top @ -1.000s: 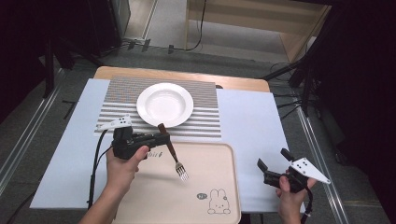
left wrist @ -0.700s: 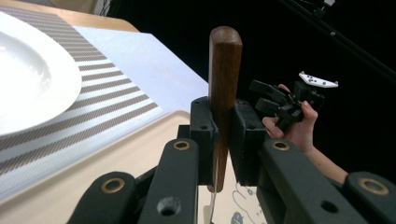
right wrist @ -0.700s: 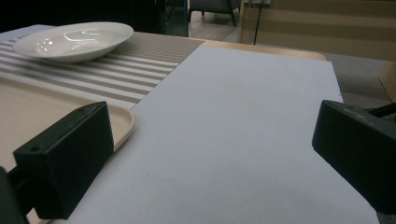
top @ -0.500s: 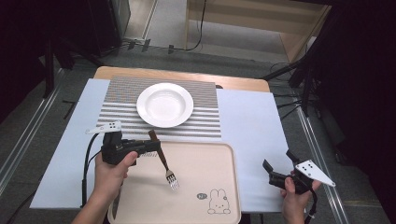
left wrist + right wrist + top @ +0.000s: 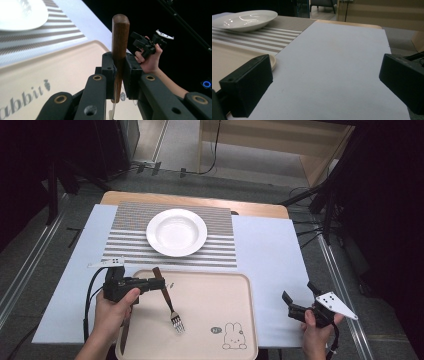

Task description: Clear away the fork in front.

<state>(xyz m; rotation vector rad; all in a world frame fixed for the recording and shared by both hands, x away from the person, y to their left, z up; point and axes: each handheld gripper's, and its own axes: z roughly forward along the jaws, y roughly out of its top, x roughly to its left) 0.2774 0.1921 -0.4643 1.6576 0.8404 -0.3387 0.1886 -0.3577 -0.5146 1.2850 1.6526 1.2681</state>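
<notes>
The left gripper (image 5: 152,284) sat at lower left of the high view, jaws clamped on the wooden handle of the fork (image 5: 167,302). From there the fork slanted down and right, its tines low over, perhaps touching, the tray (image 5: 210,285) near the frame's lower centre; contact could not be told. In the left gripper view the fork's (image 5: 120,45) handle stood upright between the pads, with its rounded end well above them and the metal neck below, so the hold was near the middle of the handle.

The main risk, as I judged it, was the fork pivoting in that narrow grip: if the tines pressed on the tray, the handle could twist between the pads and slip free. A careless release might also let it skid on the smooth tray.

The right gripper (image 5: 299,304) waited at lower right, jaws wide apart and empty, over the pale mat (image 5: 337,70). The plate (image 5: 176,232) stood above the tray, untouched.
</notes>
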